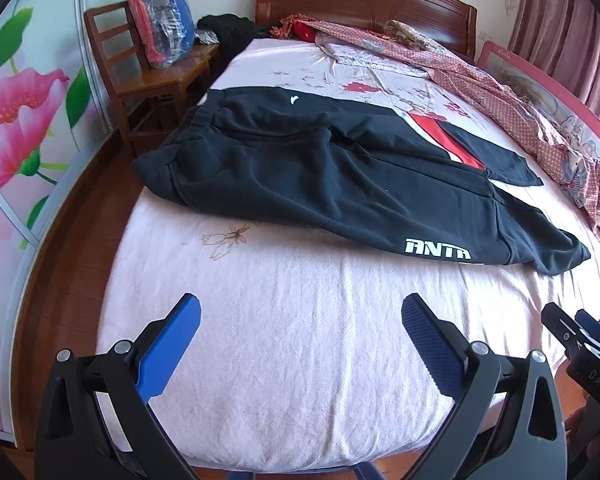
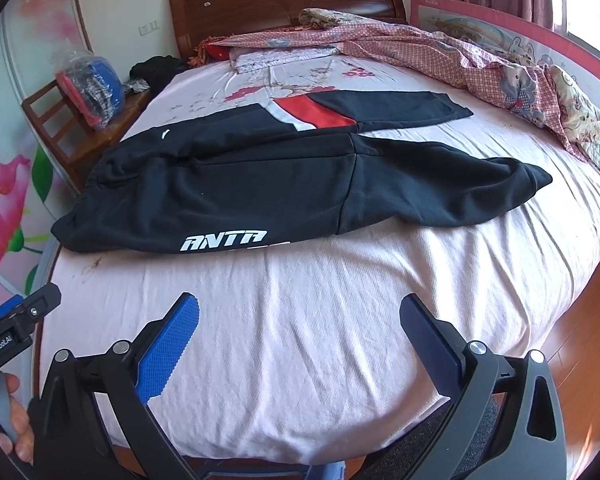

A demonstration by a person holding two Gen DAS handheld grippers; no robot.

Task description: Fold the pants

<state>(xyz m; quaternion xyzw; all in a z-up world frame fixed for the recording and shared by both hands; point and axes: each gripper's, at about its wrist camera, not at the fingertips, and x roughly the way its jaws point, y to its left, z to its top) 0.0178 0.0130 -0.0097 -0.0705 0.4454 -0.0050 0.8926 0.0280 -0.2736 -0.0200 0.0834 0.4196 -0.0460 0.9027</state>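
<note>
Black sweatpants (image 1: 320,168) (image 2: 260,176) with a white ANTA print and a red and white stripe lie spread across the pink bed sheet (image 1: 300,340). Their waistband is at the left and both legs run to the right. My left gripper (image 1: 300,312) hovers open over bare sheet at the near edge, well short of the pants. My right gripper (image 2: 300,312) is also open over the near sheet with nothing between its blue fingers (image 2: 172,340). Part of the right gripper (image 1: 580,344) shows at the edge of the left wrist view, and the left gripper (image 2: 12,328) shows at the left of the right wrist view.
A crumpled pink patterned quilt (image 2: 480,60) lies along the far right of the bed against a pink rail (image 2: 540,36). A wooden headboard (image 1: 360,0) stands at the back. A wooden chair (image 1: 148,76) with a plastic bag is at the left, beside a floral wardrobe door (image 1: 16,120).
</note>
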